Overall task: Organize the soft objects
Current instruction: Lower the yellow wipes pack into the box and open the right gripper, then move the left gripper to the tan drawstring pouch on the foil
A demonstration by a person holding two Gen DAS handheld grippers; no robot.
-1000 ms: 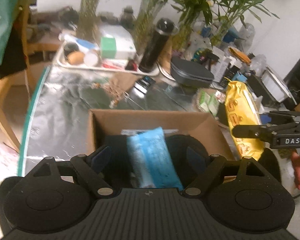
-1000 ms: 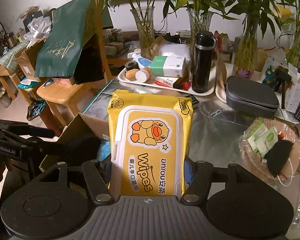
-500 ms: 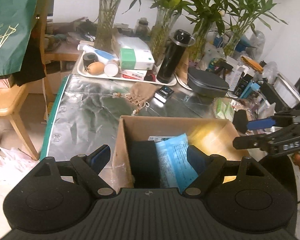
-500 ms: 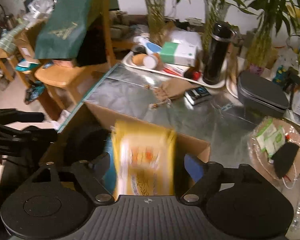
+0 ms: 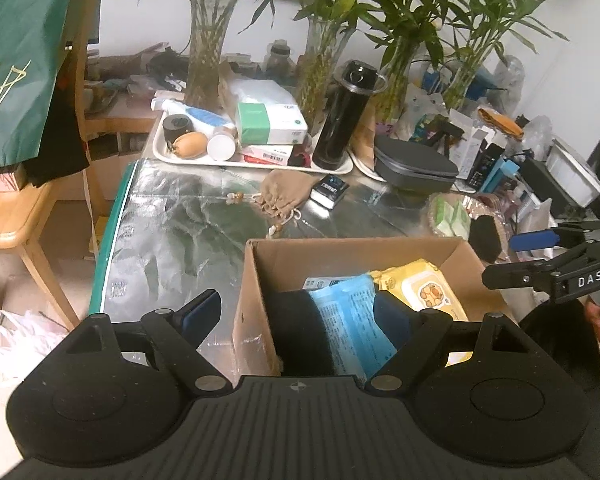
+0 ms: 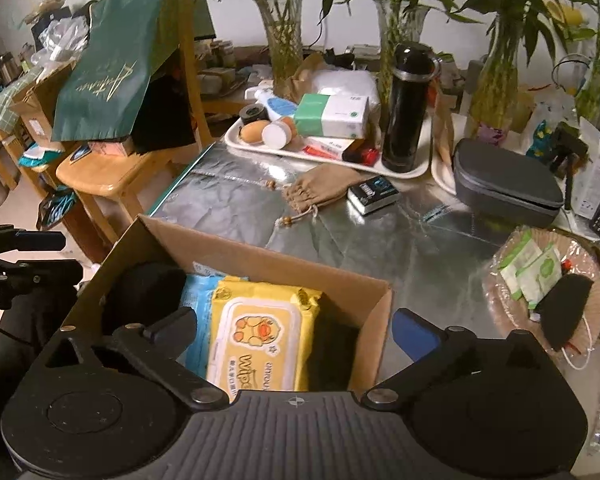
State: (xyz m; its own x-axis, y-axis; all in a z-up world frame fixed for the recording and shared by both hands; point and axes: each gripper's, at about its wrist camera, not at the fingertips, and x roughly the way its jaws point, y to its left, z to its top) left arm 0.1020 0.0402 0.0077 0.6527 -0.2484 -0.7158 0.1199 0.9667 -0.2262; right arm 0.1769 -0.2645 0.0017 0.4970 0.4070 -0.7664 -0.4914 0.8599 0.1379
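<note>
I read this as the gap between placements: the yellow duck-print wipes pack lies inside the brown cardboard box, beside the blue soft pack and a black soft bundle. My right claw hangs over the box, spread apart and empty; my left claw is likewise apart, holding nothing. Beyond the box on the foil-covered table sits a tan drawstring pouch, probably the next pick, needing a forward reach.

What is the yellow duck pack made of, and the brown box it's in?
The yellow duck wipes pack looks like soft, slightly shiny plastic film: it crinkles at the edges. The brown open-top box looks like matte cardboard, with a raw, thick cut rim.
</note>
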